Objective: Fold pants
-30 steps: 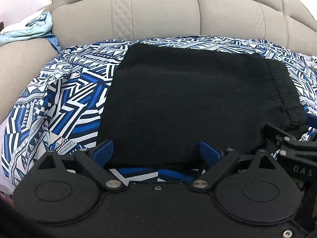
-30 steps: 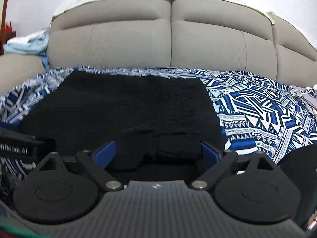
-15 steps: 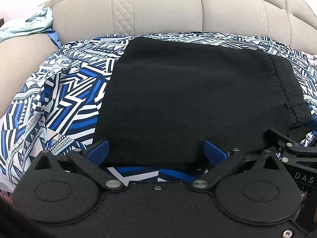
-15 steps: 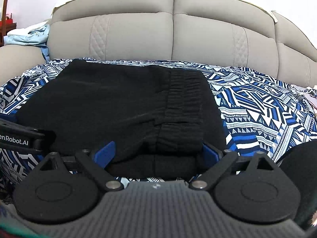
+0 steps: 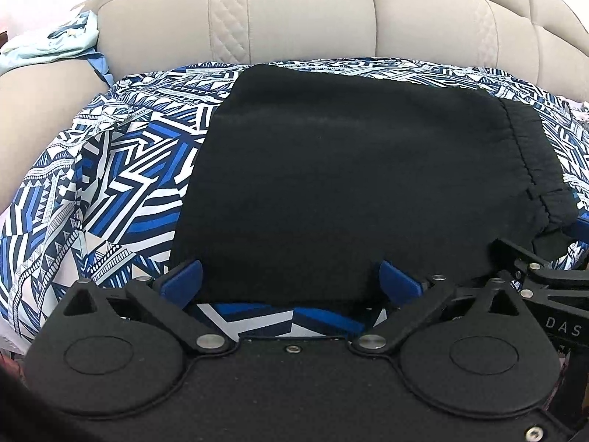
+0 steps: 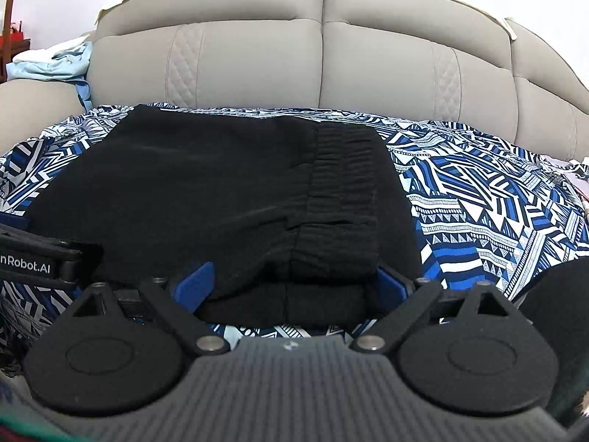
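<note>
Black pants lie folded into a flat rectangle on a blue-and-white patterned cloth spread over a beige sofa. Their elastic waistband is at the right end. My left gripper is open wide at the near edge of the pants. The left part of that edge lies between its blue fingers without being pinched. My right gripper is also open wide at the near edge, with the waistband end of the pants between its fingers, not squeezed.
The sofa backrest rises just behind the pants. A pale blue garment lies on the left armrest. The patterned cloth stretches bare to the right of the pants.
The left jaws have spread a little wider. The raised fold of pants near the right gripper has settled flat. Both hands stay at the near edge.
</note>
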The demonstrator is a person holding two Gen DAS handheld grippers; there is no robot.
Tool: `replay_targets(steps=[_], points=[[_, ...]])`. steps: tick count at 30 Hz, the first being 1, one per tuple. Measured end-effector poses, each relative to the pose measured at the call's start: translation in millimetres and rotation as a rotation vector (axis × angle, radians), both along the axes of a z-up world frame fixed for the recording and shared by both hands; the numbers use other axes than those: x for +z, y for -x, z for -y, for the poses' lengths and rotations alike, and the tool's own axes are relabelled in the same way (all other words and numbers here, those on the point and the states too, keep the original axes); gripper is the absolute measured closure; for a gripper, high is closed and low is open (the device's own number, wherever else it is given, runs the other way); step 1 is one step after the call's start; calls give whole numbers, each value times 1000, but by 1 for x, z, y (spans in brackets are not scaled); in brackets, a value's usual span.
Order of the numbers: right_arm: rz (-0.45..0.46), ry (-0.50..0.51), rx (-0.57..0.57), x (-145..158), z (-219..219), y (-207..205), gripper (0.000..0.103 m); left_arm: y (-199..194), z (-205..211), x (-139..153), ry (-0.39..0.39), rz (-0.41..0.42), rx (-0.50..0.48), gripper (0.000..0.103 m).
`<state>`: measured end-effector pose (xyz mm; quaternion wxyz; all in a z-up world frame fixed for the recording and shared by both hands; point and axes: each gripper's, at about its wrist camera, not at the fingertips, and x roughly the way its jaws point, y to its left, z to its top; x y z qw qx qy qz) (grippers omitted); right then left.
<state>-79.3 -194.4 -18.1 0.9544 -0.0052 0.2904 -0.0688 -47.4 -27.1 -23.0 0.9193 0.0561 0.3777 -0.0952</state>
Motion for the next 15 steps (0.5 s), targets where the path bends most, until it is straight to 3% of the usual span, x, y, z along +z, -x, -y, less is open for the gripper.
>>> replay_targets(steps=[15], points=[[0, 0, 0, 0, 0, 0, 6, -5, -4, -2, 40, -37, 15, 0]])
